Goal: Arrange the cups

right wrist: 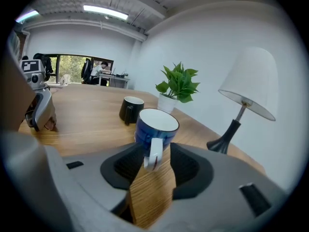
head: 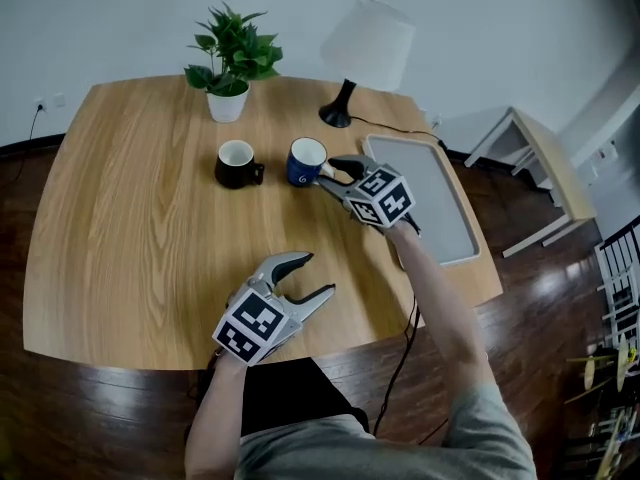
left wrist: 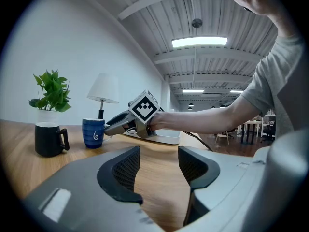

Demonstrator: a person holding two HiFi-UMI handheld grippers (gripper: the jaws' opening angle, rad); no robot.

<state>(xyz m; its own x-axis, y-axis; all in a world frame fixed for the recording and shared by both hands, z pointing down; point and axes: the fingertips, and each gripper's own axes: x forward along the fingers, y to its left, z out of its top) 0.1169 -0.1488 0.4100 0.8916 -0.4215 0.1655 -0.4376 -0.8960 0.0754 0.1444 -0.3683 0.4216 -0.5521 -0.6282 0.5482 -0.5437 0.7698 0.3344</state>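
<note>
Left gripper [head: 316, 274], low and just left of centre, points up-right over the table [head: 120, 268]. Its forearm rises from the bottom edge and its jaws are apart and empty. Black cup [head: 237, 163] and blue cup [head: 306, 160] stand side by side at upper centre. The right arm stretches up-left from the lower right. The right gripper [head: 329, 171] has its jaws spread either side of the blue cup's white handle [right wrist: 152, 153], not pressing it.

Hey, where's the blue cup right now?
In the head view the blue cup stands between the black cup on its left and the grey tray on its right, its handle inside the open right tool.
</note>
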